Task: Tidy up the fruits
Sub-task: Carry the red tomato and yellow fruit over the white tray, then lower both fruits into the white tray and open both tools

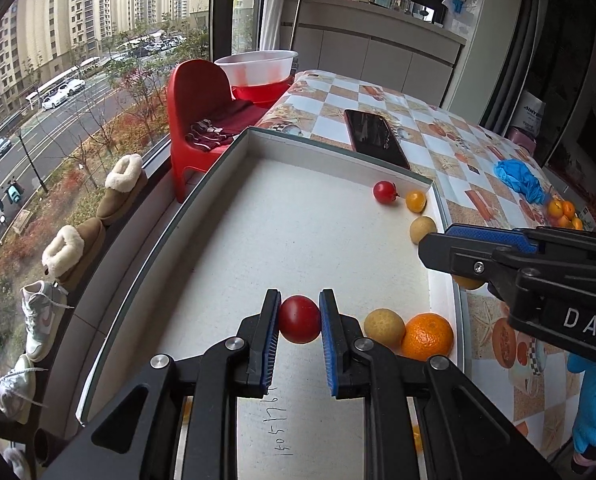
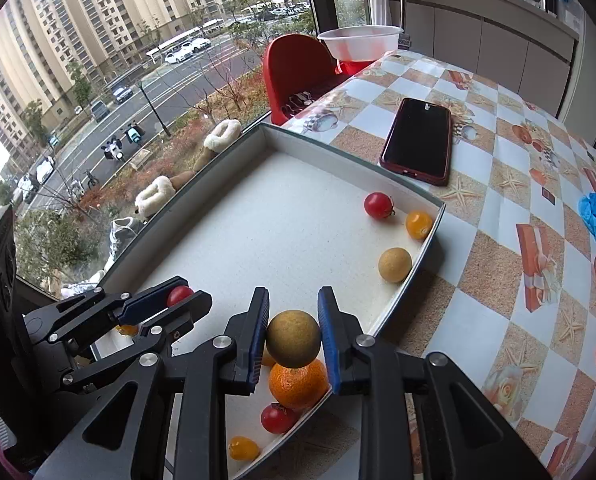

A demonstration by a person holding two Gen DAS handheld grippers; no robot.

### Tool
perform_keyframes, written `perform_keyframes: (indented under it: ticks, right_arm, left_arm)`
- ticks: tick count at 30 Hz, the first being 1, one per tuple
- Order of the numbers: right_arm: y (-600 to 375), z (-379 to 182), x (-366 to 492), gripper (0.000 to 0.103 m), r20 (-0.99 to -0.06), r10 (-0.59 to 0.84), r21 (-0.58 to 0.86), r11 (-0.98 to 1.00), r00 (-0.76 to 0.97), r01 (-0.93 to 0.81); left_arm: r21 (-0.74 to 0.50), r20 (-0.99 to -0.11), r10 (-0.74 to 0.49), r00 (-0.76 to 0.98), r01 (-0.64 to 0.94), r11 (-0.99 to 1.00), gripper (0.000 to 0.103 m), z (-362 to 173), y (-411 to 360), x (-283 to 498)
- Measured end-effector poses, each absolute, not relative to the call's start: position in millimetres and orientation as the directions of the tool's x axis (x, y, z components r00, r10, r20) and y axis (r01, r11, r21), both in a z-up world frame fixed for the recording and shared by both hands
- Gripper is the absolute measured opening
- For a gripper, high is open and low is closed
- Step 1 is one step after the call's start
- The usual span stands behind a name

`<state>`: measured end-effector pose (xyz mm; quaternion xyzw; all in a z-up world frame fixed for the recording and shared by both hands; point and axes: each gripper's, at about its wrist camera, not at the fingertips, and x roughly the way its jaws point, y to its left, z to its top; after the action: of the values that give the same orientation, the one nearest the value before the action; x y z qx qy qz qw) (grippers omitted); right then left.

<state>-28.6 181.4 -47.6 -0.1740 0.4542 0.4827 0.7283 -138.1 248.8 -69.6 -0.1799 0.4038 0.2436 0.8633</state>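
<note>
Red and smooth, the cherry tomato (image 1: 299, 319) sits clamped in your left hand-held gripper (image 1: 299, 336), low and level over the tray (image 1: 234, 152); excess squeeze may burst it. In the right wrist view, your right hand-held gripper (image 2: 293, 340) grasps a round brown fruit (image 2: 293, 338), angled down over the orange (image 2: 298, 384); a loose hold may drop it there.
</note>
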Motion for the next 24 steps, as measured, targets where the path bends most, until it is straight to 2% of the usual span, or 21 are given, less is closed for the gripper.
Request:
perform_keyframes:
  ticks: [18,19,20,22,23,24]
  right_arm:
    - [188,-70,-30,0.029,-0.869,0.479,0.151,0.488,0.119,-0.86]
    - [188,-70,-31,0.035,-0.87,0.479,0.151,0.486,0.118,-0.861]
    - [187,-69,-30,0.047,-0.868,0.48,0.147,0.487,0.123,-0.861]
    - [184,-63,-31,0.063,-0.858,0.492,0.132,0.49,0.148,-0.862]
    - [183,-59,-32,0.066,-0.852,0.499,0.125,0.489,0.159,-0.863]
    - [182,-56,-32,0.066,-0.847,0.505,0.12,0.486,0.166,-0.865]
  left_arm:
    - [-0.097,-0.821,0.266,0.505,-0.582,0.807,0.021,-91,250,-130]
    - [-0.095,-0.821,0.269,0.503,-0.585,0.806,0.021,-91,250,-130]
    - [-0.09,-0.822,0.272,0.5,-0.586,0.805,0.021,-91,249,-129]
    - [-0.081,-0.824,0.277,0.495,-0.586,0.806,0.021,-91,248,-129]
    - [-0.079,-0.825,0.276,0.493,-0.584,0.808,0.023,-91,247,-128]
    - [-0.079,-0.825,0.274,0.494,-0.582,0.81,0.038,-91,247,-128]
